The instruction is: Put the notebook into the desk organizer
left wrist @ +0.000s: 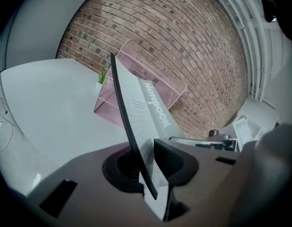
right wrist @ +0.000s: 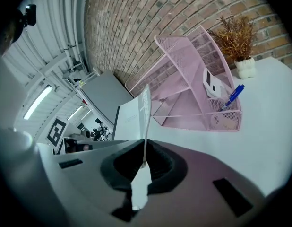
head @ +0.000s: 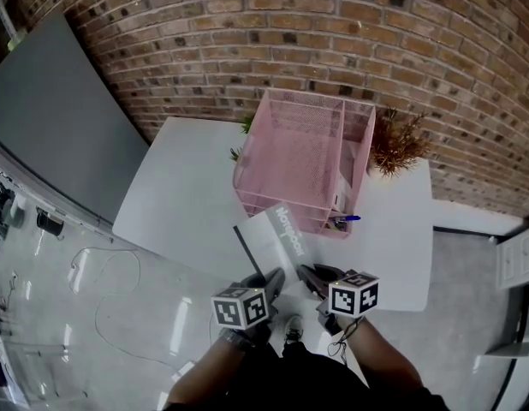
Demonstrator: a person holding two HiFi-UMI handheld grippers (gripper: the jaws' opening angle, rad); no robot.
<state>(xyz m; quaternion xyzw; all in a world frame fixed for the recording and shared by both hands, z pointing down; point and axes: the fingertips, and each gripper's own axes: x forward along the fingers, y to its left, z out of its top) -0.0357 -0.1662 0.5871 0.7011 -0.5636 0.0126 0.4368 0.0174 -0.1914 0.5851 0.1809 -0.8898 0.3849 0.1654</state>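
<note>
Left gripper (head: pixel 270 281) and right gripper (head: pixel 316 277) are both clamping the notebook (head: pixel 277 236) at its near end, jaws closed on it. The notebook is being held tilted above the tabletop's (head: pixel 183 195) near edge, just before the pink desk organizer (head: pixel 290 148), outside it

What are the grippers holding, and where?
The white, black-spined notebook, by its near end: left gripper beside the spine, right gripper on the thin white edge.
</note>
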